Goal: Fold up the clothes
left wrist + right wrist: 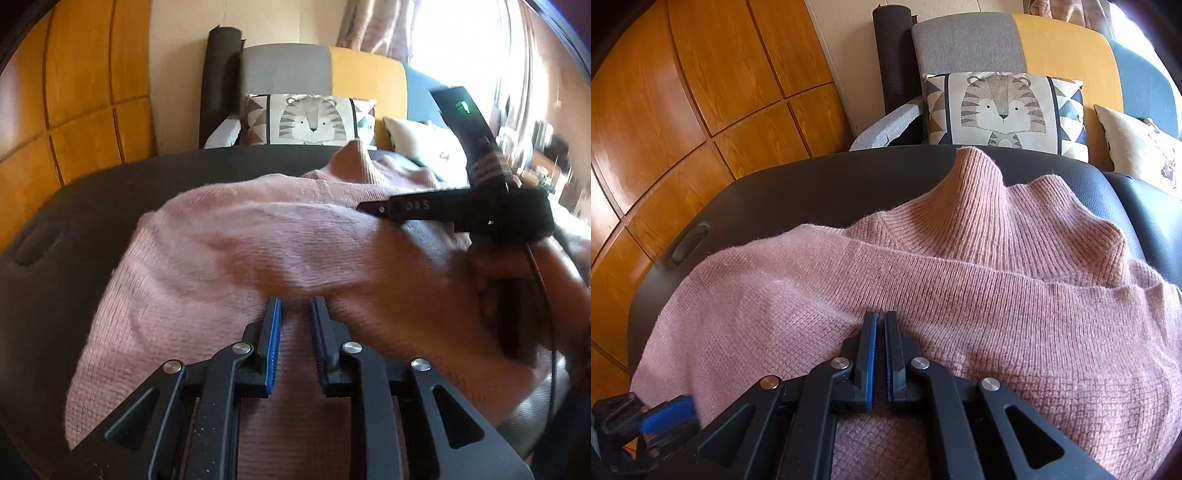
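The left tongs (295, 310) tilt down over a pink sweater (229, 243). Their blue pads stand a little apart, with a ridge of knit running up between them; whether the pads press it I cannot tell. The right tongs (881, 323) tilt down likewise, with pads together and a thin fold of the sweater (960, 295) seeming to be pinched at their tips.

In the left view the right tool crosses from the right edge, a hand (517, 295) wrapped round its grip below. Its black arm carries the raised letters "DAS". Above it a dark upright part shows a small green light. In the right view the left tool sits at the bottom left corner, against the sweater's edge.

The sweater lies spread on a dark desk (812, 184), ribbed collar standing up at the far side. A slot handle (689, 243) is cut into the desk on the left. Behind stands a sofa (979, 44) in grey, yellow and blue panels, with a tiger cushion (1001, 110), a pale cushion (1137, 151) and a black roll (892, 55) beside it. Wood panels (683, 92) fill the left.
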A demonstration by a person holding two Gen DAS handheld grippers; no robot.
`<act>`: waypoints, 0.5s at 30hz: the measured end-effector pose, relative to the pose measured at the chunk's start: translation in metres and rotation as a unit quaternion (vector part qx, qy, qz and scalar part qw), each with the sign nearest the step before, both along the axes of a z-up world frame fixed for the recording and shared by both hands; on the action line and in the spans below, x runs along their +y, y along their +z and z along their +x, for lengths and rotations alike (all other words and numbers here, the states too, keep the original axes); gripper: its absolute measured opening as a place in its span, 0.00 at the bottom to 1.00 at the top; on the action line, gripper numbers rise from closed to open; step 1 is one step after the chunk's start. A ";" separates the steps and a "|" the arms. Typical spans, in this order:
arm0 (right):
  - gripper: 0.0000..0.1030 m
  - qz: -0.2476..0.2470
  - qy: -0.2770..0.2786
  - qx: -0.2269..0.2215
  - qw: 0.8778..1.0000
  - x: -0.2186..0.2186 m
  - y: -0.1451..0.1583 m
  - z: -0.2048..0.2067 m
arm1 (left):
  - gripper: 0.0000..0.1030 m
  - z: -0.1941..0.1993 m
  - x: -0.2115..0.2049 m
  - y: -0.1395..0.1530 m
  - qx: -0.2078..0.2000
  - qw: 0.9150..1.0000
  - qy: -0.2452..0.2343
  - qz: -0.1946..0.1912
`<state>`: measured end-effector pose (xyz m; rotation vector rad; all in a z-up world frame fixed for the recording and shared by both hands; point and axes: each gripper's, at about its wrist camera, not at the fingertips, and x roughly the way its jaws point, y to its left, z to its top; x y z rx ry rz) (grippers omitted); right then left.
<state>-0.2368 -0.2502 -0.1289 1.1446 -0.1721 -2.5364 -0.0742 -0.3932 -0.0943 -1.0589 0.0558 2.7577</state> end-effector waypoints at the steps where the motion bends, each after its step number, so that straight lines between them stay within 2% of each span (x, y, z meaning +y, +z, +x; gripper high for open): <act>1: 0.01 -0.001 0.000 0.000 1.000 0.000 0.000 0.000 | 0.19 0.002 -0.006 0.000 0.001 1.000 0.006 -0.005; 8: 0.01 0.000 -0.002 -0.003 1.000 -0.001 0.001 -0.001 | 0.19 0.021 -0.051 -0.008 0.001 0.999 0.043 -0.025; 12: 0.01 0.001 -0.004 -0.004 1.000 -0.002 0.002 -0.002 | 0.19 0.038 -0.066 -0.014 0.003 0.999 0.050 -0.015; 15: 0.01 0.001 -0.005 -0.005 1.000 -0.002 0.002 -0.002 | 0.19 0.045 -0.077 -0.018 0.004 0.998 0.058 0.010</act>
